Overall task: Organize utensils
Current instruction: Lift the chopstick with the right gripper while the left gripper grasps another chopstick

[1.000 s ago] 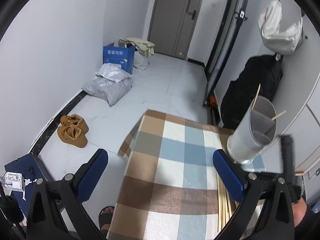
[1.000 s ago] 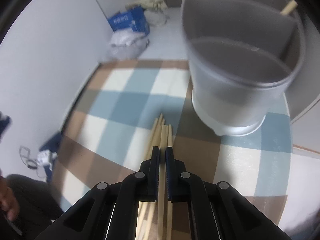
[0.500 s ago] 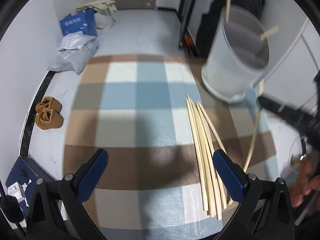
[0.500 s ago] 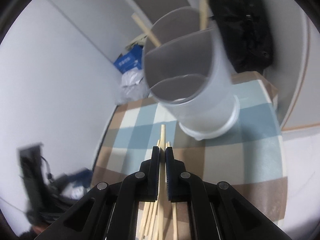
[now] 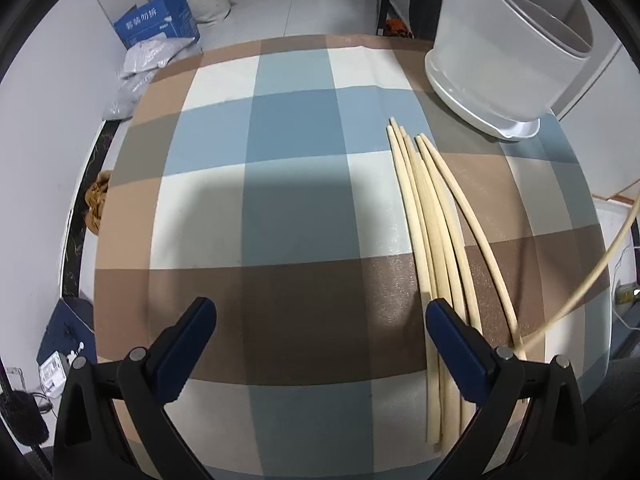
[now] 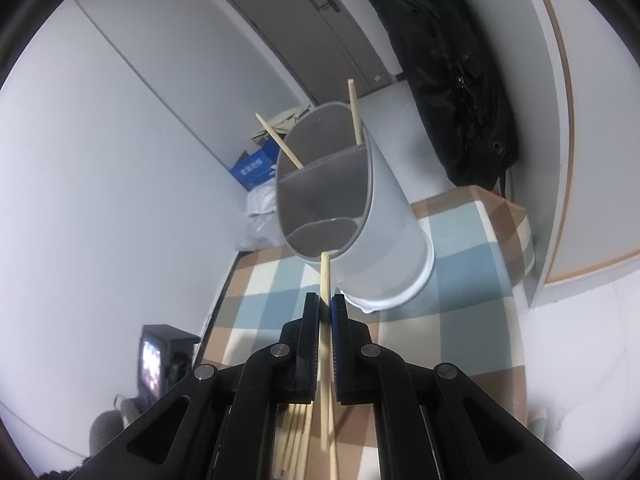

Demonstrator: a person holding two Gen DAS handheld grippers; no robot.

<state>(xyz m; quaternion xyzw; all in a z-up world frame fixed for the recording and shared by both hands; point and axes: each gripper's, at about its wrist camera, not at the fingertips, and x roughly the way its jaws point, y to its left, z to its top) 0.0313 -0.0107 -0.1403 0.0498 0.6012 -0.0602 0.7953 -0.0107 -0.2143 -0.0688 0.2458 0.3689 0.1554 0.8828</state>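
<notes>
Several pale wooden chopsticks [image 5: 432, 216] lie in a bundle on the checked tablecloth [image 5: 280, 200], right of centre. A grey divided utensil holder [image 5: 508, 44] stands at the far right corner; in the right wrist view the holder [image 6: 360, 216] has two chopsticks [image 6: 354, 112] standing in its back compartment. My right gripper [image 6: 325, 308] is shut on one chopstick [image 6: 325, 276], lifted, its tip near the holder's front rim. That chopstick also shows in the left wrist view [image 5: 600, 272]. My left gripper [image 5: 320, 320] is open and empty above the cloth, its right finger over the bundle.
A blue cardboard box [image 5: 158, 24] and grey bags [image 5: 140, 68] sit on the floor beyond the table. Brown slippers [image 5: 96, 200] lie at the left. A black bag [image 6: 452, 64] hangs by the wall right of the holder. A closed door [image 6: 292, 20] is behind.
My right gripper has lifted one chopstick off the bundle and raised it toward the holder's rim. My left gripper has tilted down and moved over the table toward the bundle.
</notes>
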